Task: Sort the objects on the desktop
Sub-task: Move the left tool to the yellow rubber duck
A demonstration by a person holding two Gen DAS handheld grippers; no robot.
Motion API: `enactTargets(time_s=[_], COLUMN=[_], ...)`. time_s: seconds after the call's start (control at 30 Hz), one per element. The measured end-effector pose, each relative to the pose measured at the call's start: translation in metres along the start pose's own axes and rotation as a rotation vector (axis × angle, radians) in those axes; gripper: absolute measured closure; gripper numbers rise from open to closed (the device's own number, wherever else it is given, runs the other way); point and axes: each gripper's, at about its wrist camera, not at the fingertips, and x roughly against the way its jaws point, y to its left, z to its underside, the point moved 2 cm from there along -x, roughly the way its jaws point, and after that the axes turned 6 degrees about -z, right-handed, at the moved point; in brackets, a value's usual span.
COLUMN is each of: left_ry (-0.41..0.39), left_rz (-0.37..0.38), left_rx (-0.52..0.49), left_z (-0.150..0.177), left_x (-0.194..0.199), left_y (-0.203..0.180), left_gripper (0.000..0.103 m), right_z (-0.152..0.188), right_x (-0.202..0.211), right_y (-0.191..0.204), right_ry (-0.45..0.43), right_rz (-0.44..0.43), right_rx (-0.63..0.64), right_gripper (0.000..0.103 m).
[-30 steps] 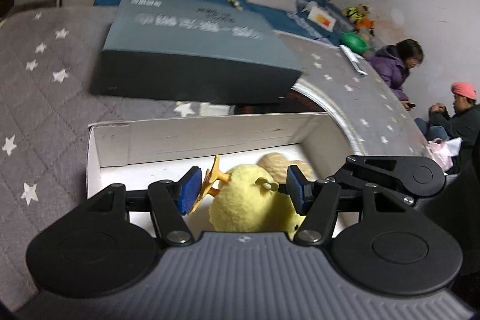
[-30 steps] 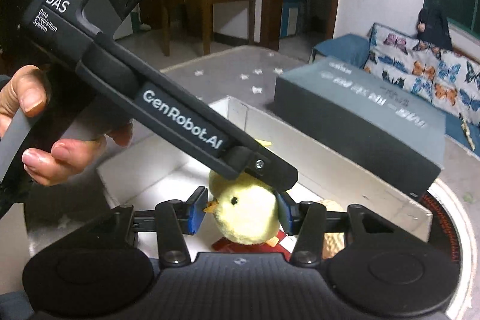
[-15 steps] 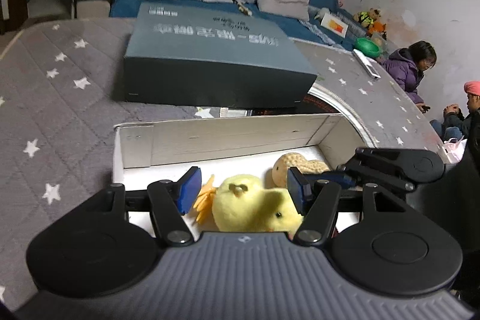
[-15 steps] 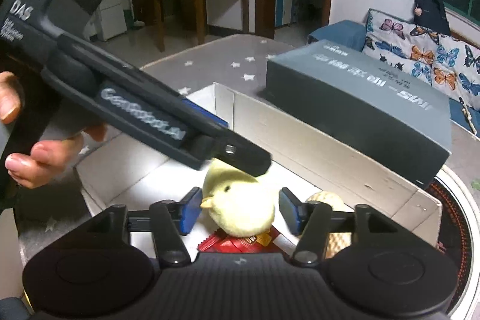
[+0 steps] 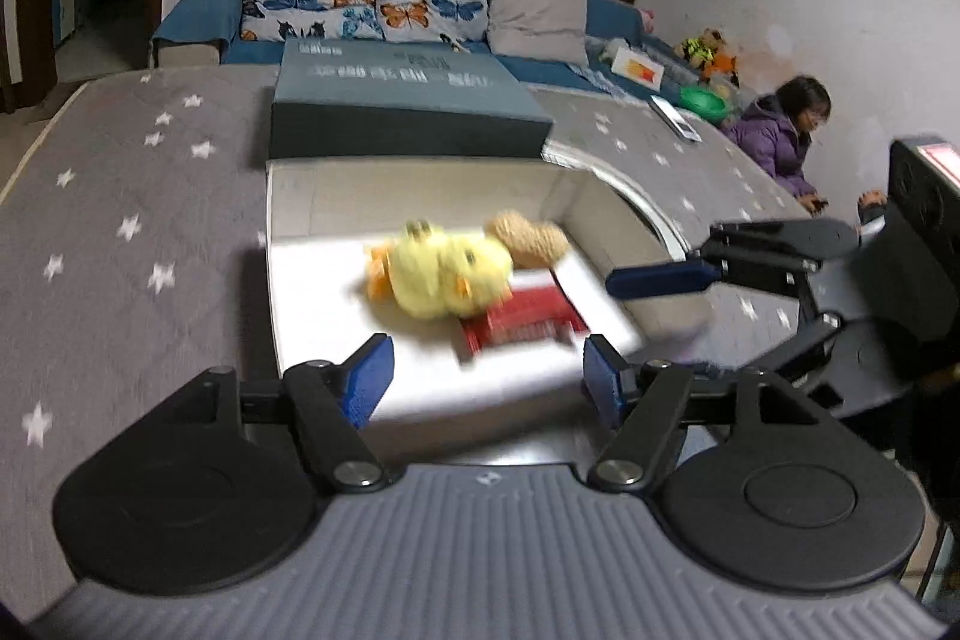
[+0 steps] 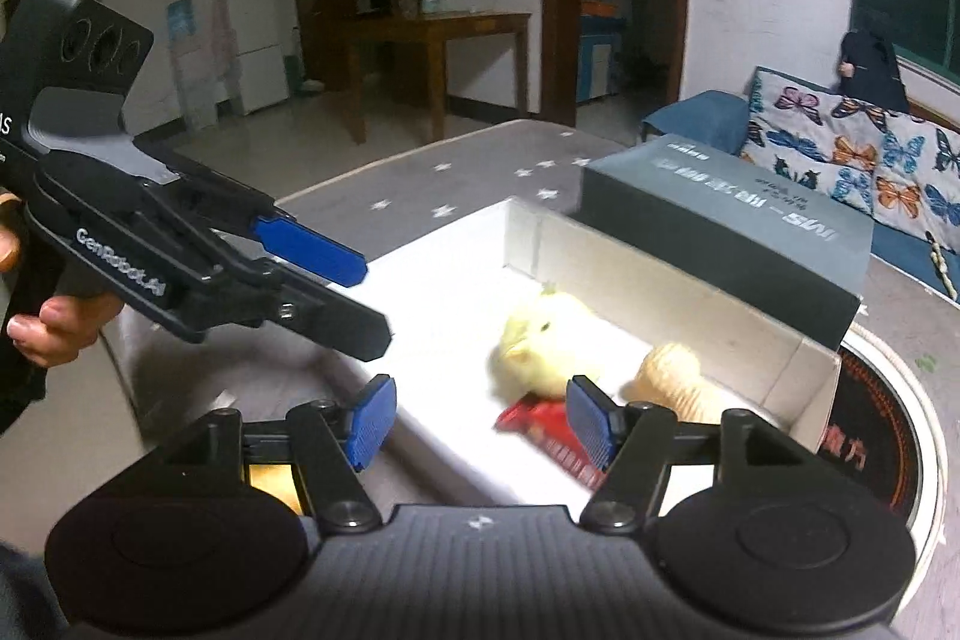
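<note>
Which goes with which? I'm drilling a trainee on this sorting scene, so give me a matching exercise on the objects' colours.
Things:
1. plush chick
2. snack packet
3. peanut toy
4. closed box

Colours:
A. red
B. dark grey-blue
C. yellow
D. tan

Pairs: 1-C, 2-A, 3-D, 4-B
</note>
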Motion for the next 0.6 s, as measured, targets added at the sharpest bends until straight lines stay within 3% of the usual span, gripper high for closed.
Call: enactTargets(time_s=[0.2, 0.4, 0.6], left_ry=[0.036, 0.099, 0.144], left_rz=[-0.034, -0.085, -0.118], left_rx=[-0.073, -0.165, -0.121], left_z=[0.041, 0.081, 0.095], left_x=[0.026, 0.027, 0.01], left_y=[-0.022, -0.037, -0.026], left_gripper=[0.035, 0.034, 0.035], right_z=[0.023, 0.041, 0.05], right_x=[0.007, -0.001, -0.016], right_y=[0.028, 0.047, 0.046], right_ry=[0.052, 0.106, 0.144], right_rz=[-0.061, -0.104, -0.102], right_rx=[0.043, 0.087, 0.082], right_gripper=[0.039, 0.039, 0.039])
